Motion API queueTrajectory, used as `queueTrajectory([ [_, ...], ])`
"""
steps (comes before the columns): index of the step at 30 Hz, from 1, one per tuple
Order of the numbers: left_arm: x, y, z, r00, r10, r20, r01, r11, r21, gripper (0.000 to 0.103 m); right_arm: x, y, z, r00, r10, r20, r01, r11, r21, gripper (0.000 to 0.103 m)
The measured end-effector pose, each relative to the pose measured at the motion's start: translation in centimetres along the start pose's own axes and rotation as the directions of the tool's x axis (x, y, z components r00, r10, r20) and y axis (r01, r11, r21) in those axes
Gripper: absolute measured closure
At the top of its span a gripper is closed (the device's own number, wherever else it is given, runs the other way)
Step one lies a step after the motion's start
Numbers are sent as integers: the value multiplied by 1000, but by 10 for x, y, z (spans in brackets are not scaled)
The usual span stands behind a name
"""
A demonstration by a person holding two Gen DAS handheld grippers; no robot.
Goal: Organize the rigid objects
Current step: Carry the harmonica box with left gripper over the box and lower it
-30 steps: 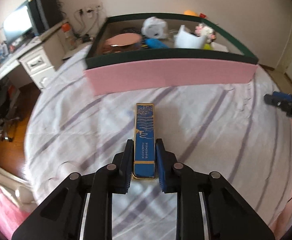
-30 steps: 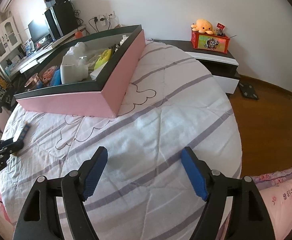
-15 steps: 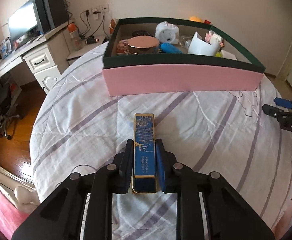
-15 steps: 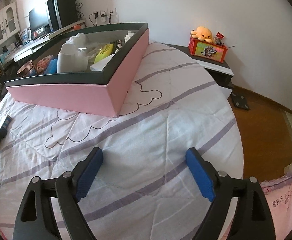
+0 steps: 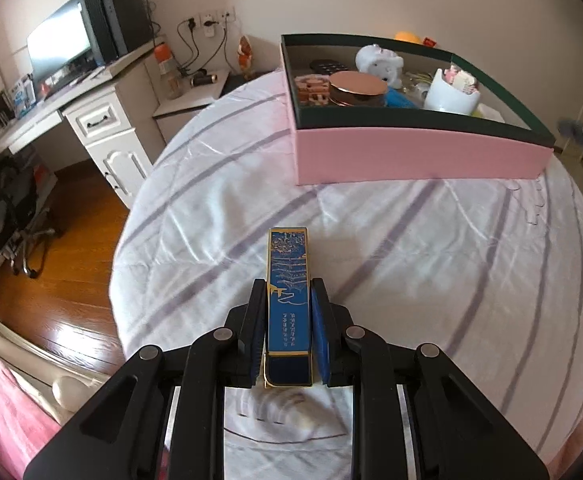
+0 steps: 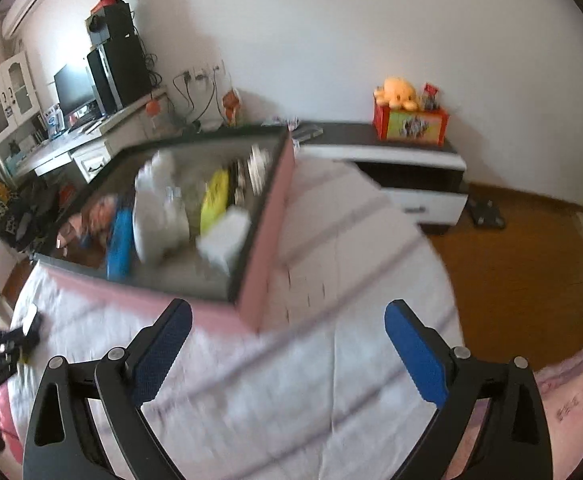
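My left gripper [image 5: 287, 304] is shut on a long blue box with gold trim [image 5: 288, 280], held above the striped bedspread and pointing toward the pink storage box [image 5: 419, 156] ahead. That pink box with its dark green rim holds a white mug [image 5: 451, 94], a round copper lid [image 5: 357, 84], a white plush toy [image 5: 379, 62] and a blue item. In the right wrist view my right gripper [image 6: 287, 336] has nothing between its blue pads, its jaws still opening, and it hovers over the bed near the corner of the pink box [image 6: 265, 240]. The left gripper [image 6: 7, 344] shows at the left edge there.
A white desk with drawers [image 5: 103, 120] and a monitor [image 5: 61, 44] stands left of the bed. A low black-and-white cabinet [image 6: 395, 160] with an orange plush and a red box stands by the far wall. Wooden floor lies on both sides of the bed.
The left gripper carried the blue box leftward, so the pink box now sits upper right. The right gripper rose, came closer to the pink box, and its jaws spread wider.
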State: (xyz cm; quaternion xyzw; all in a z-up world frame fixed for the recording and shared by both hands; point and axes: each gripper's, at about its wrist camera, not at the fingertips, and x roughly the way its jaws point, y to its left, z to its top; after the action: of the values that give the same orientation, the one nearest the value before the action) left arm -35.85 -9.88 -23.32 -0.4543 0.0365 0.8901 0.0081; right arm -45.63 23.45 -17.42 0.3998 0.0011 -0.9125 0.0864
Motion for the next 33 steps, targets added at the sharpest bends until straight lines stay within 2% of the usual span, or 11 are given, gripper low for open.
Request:
queueTrajectory([
  [1, 1, 3, 1, 1000, -7, -4, 7, 1000, -8, 82, 9, 4, 11, 1000, -9, -15, 9, 1000, -10, 8],
  [2, 1, 4, 1, 1000, -13, -3, 13, 1000, -10, 82, 17, 6, 18, 999, -8, -31, 8, 1000, -16, 14],
  [3, 1, 6, 2, 1000, -13, -1, 13, 1000, -10, 82, 26, 8, 25, 999, -4, -52, 3, 1000, -21, 29],
  [4, 2, 7, 2, 1000, -8, -3, 8, 1000, -14, 82, 40, 10, 32, 996, -2, -92, 0, 1000, -24, 39],
  [5, 3, 8, 2, 1000, -4, -2, 4, 1000, -16, 82, 48, 12, 34, 992, -12, -122, 9, 1000, -27, 54],
  [8, 4, 11, 1, 1000, -17, 2, 17, 1000, -8, 82, 67, 17, 34, 984, -11, -180, 3, 999, -45, 65],
  [9, 4, 12, 2, 1000, -20, 4, 20, 1000, -7, 82, 70, 17, 33, 982, -3, -191, -6, 999, -46, 78],
  [10, 4, 13, 2, 1000, -24, 6, 24, 1000, -10, 82, 72, 18, 31, 981, 1, -195, -11, 999, -50, 87],
  [11, 4, 14, 3, 1000, -29, 6, 29, 1000, -10, 82, 73, 18, 29, 981, -14, -195, 3, 998, -59, 90],
  [25, -12, 16, 16, 998, -35, 58, 35, 999, 7, 82, 74, 17, 30, 980, 7, -198, -20, 998, -60, 90],
  [33, -34, 5, 32, 995, 0, 97, -5, 999, 51, 82, 74, 18, 30, 980, 5, -199, -20, 997, -71, 90],
])
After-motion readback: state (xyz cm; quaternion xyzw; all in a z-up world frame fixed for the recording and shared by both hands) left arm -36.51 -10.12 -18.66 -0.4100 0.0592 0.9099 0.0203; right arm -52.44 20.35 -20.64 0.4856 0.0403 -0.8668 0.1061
